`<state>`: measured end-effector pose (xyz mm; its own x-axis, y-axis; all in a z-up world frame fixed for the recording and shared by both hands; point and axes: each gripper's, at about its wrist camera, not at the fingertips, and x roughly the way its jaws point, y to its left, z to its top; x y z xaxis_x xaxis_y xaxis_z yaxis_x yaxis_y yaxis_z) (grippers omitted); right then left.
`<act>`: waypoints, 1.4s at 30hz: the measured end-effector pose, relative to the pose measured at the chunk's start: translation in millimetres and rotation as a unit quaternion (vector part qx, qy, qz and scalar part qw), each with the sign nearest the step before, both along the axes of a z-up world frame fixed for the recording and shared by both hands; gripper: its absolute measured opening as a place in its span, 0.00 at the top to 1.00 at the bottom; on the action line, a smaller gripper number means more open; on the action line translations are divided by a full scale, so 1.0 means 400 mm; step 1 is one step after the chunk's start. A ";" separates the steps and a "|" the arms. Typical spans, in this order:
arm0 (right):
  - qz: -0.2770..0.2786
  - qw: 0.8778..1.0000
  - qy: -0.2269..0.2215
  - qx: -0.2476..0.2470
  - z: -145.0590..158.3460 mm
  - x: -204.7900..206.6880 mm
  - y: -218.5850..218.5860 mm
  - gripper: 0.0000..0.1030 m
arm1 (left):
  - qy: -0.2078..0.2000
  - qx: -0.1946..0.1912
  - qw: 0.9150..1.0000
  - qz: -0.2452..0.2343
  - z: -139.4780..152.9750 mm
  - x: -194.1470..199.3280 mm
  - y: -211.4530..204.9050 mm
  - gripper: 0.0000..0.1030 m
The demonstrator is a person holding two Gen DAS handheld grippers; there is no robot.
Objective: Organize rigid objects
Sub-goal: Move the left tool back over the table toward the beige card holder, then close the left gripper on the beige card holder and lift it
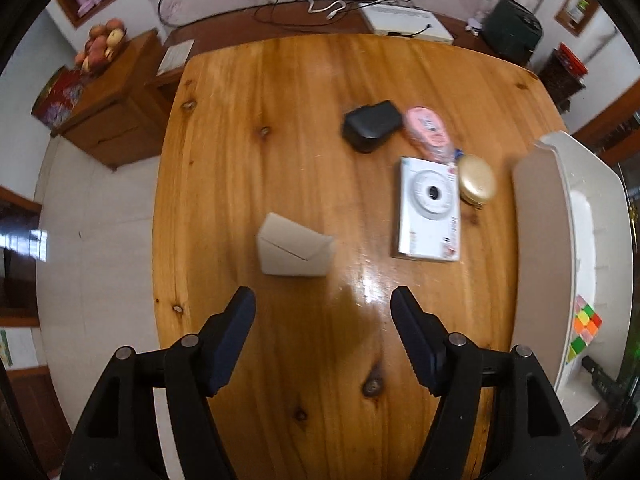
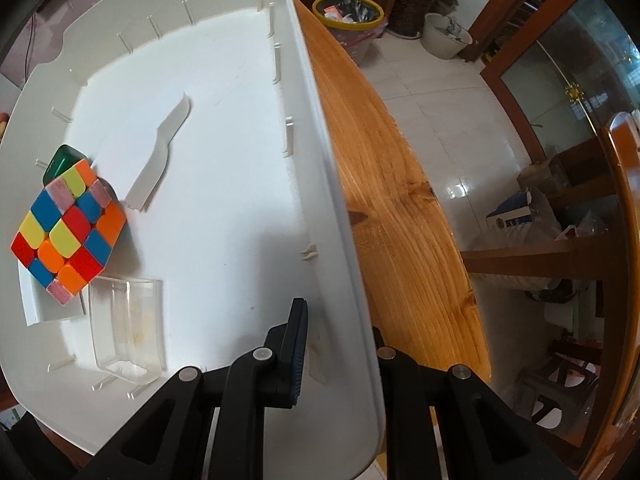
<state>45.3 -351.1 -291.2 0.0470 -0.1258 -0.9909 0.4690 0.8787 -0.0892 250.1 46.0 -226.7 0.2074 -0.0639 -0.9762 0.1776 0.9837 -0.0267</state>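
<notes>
My left gripper (image 1: 322, 296) hangs open over the wooden table (image 1: 248, 128) with nothing between its fingers. Just ahead of it lies a beige wedge-shaped box (image 1: 294, 250). Further right are a black case (image 1: 370, 124), a pink oval item (image 1: 426, 128), a white camera box (image 1: 430, 208) and a gold round case (image 1: 476, 178). At the table's right edge stands a white bin (image 1: 536, 208). My right gripper (image 2: 338, 320) is shut on the white bin's side wall (image 2: 320, 160), one finger inside and one outside. In the bin lie a colourful puzzle cube (image 2: 68, 232), a clear plastic box (image 2: 128, 324) and a green item (image 2: 60, 162).
A loose white divider strip (image 2: 160, 152) lies on the bin's floor. A cabinet with fruit (image 1: 116, 96) stands left of the table, and a white device (image 1: 404, 20) with cables sits behind it. A yellow-rimmed waste bin (image 2: 348, 12) and a wooden chair (image 2: 624, 200) stand on the tiled floor to the right.
</notes>
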 end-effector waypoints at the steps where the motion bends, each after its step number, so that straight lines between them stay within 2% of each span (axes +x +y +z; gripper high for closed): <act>1: -0.001 1.000 0.000 0.000 0.000 -0.001 -0.001 0.83 | 0.005 -0.001 1.000 0.003 -0.006 0.007 0.006 0.28; 11: -0.021 1.000 -0.007 0.001 -0.003 -0.012 -0.010 0.82 | 0.061 -0.026 0.997 0.032 -0.080 0.069 0.039 0.28; 27: -0.025 1.000 -0.005 -0.003 -0.005 -0.016 -0.010 0.81 | 0.110 -0.011 0.993 0.044 -0.168 0.109 0.018 0.28; 30: -0.022 1.000 -0.002 -0.003 -0.004 -0.014 -0.007 0.81 | 0.113 -0.014 0.992 0.049 -0.175 0.112 0.022 0.30; 33: -0.022 1.000 -0.002 -0.003 -0.004 -0.012 -0.005 0.81 | 0.120 -0.015 0.991 0.060 -0.182 0.124 0.035 0.41; 42: -0.020 1.000 -0.001 -0.003 -0.003 -0.010 -0.004 0.81 | 0.118 -0.035 0.990 0.071 -0.182 0.122 0.083 0.42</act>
<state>41.2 -352.6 -292.4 0.0442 -0.1343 -0.9900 0.5048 0.8581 -0.0939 298.9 79.1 -299.6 -0.0148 -0.1198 -0.9927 0.0177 0.9926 -0.1200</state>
